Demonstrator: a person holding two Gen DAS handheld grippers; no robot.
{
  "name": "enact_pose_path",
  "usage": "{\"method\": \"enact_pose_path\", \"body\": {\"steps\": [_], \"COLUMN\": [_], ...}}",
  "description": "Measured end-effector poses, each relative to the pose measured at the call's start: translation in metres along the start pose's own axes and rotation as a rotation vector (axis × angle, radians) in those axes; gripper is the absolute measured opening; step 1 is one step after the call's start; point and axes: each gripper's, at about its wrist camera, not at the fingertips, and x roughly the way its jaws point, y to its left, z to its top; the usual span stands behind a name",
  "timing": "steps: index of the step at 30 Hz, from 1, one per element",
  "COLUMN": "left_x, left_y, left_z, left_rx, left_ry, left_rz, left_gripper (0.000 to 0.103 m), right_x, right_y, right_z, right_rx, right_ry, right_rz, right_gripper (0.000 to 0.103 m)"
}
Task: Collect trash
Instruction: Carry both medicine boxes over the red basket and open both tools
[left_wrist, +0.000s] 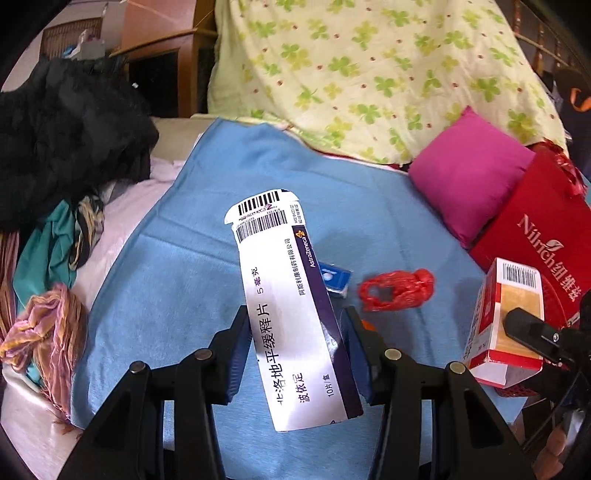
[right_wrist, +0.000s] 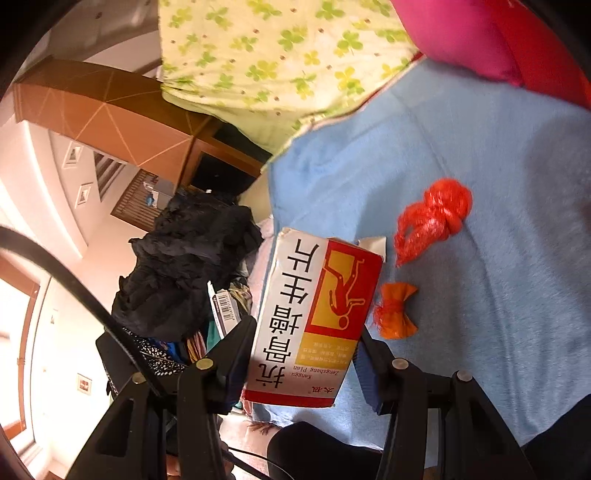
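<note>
My left gripper (left_wrist: 297, 328) is shut on a long white and purple medicine box (left_wrist: 291, 314), held above the blue blanket (left_wrist: 177, 258). My right gripper (right_wrist: 306, 343) is shut on a red, white and yellow medicine box (right_wrist: 314, 317); this box also shows at the right of the left wrist view (left_wrist: 506, 321). A knotted red plastic bag (left_wrist: 397, 290) lies on the blanket, also in the right wrist view (right_wrist: 432, 219). A small orange wrapper (right_wrist: 395, 310) lies beside the right gripper. A small blue packet (left_wrist: 336, 278) lies partly behind the white box.
A pink pillow (left_wrist: 469, 173) and a red Nilrich carton (left_wrist: 535, 236) sit at the right. A clover-print quilt (left_wrist: 369, 66) is piled at the back. Dark clothes (left_wrist: 66, 129) and scarves (left_wrist: 48, 332) are heaped on the left.
</note>
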Motion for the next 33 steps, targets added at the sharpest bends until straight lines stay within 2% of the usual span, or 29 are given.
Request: {"method": "enact_pose_path", "body": {"steps": [13,23,33], "left_x": [-0.031,-0.046,-0.054], "left_y": [-0.032,-0.050,-0.080], "left_z": [0.006,0.009,0.010], "left_rx": [0.059,0.088,0.141], "left_ry": [-0.062,-0.089,-0.102], "left_rz": [-0.015,-0.026,-0.051], "left_gripper": [0.050,0.050,0.050], "right_x": [-0.045,-0.078,-0.109], "right_y": [0.039,0.036,0.031], "right_z": [-0.004,0.002,0.006], "right_rx": [-0.165,-0.132,-0.125], "right_ry": [-0.097,-0.137,-0.200], "right_rz": [-0.027,0.070,0.079], "right_gripper": [0.053,0.053,0.053]}}
